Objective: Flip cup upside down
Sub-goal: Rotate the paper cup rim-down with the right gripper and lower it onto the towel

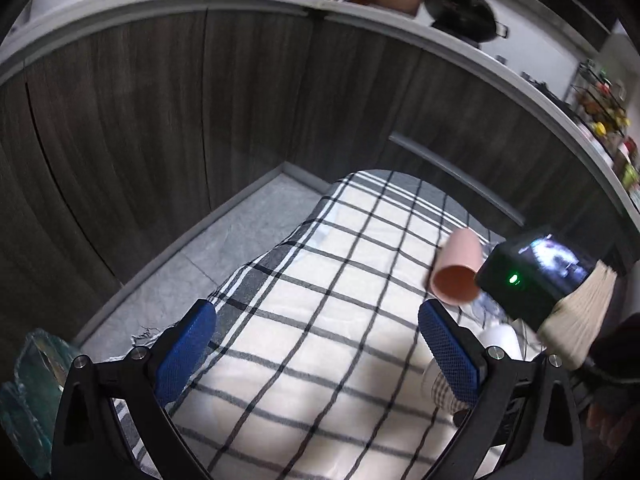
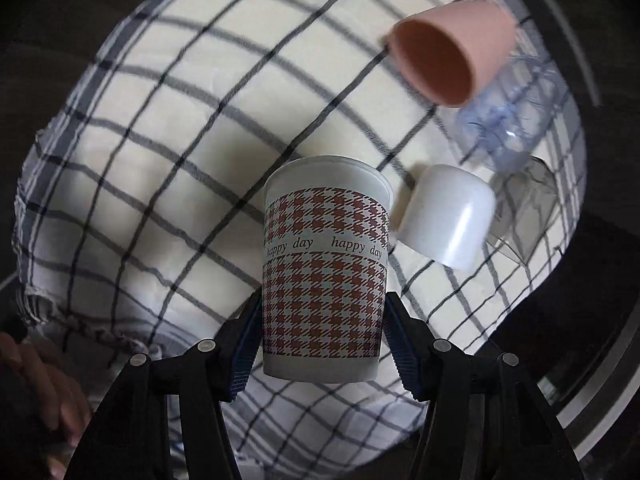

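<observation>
My right gripper point(image 2: 322, 332) is shut on a paper cup point(image 2: 324, 268) with a red houndstooth pattern and the words "happy day". The cup is held above the checked cloth point(image 2: 160, 152), its wide rim pointing away from the camera. In the left wrist view only a bit of that cup point(image 1: 438, 390) shows behind the right blue finger. My left gripper point(image 1: 316, 344) is open and empty above the cloth.
A pink cup point(image 2: 448, 48) lies on its side at the far right, also seen in the left wrist view point(image 1: 460, 268). A white cup point(image 2: 444, 216) and a clear plastic bottle point(image 2: 508, 120) lie beside it. Dark cabinets point(image 1: 160, 112) stand behind the table.
</observation>
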### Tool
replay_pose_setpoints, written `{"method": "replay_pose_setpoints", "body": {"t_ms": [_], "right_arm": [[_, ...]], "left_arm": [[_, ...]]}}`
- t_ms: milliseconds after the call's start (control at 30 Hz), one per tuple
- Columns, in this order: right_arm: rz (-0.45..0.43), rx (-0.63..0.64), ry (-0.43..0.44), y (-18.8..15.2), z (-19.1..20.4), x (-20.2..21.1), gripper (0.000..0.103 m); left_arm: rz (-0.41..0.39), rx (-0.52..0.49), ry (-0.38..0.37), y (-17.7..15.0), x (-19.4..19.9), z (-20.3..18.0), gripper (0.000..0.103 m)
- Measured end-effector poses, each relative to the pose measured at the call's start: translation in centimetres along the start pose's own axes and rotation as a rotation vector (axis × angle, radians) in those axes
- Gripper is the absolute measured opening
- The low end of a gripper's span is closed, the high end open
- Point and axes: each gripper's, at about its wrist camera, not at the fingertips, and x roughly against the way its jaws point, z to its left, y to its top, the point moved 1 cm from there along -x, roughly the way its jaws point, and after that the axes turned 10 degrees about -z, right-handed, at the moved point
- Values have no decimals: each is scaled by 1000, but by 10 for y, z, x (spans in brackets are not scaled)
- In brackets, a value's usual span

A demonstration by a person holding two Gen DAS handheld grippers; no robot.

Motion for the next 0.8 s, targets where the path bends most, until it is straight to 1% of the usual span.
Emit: {"method": "replay_pose_setpoints", "body": {"t_ms": [100,167,267,367,533,600,667,733,800], "right_arm": [[58,35,-24,22,-2,-12,58],[78,50,-37,37,-2,-17,59],[69,63,-47,58,-7,-16,59],[44,62,-58,71,-11,-16,59],[29,71,-61,67,-12,-14,60],[20,79,-72,62,-7,-17,65],[-18,70,-113,54,-9,-12,80],[-65,50,-113,47,-11,-1,83],[-120,19,-106,37,-13,14,83]], "left_arm": [[33,25,26,0,-18,6,103],[51,36,38,0,-28,7,103],[70,51,47,0,-41,9,103],[74,52,50,0,-47,8,103],[89,41,44,-4,-49,5,103],[85,28,39,-5,-46,2,103],[73,17,37,-5,-41,0,103],[58,12,28,-3,-33,-2,103],[38,8,18,-2,-22,-4,103]]}}
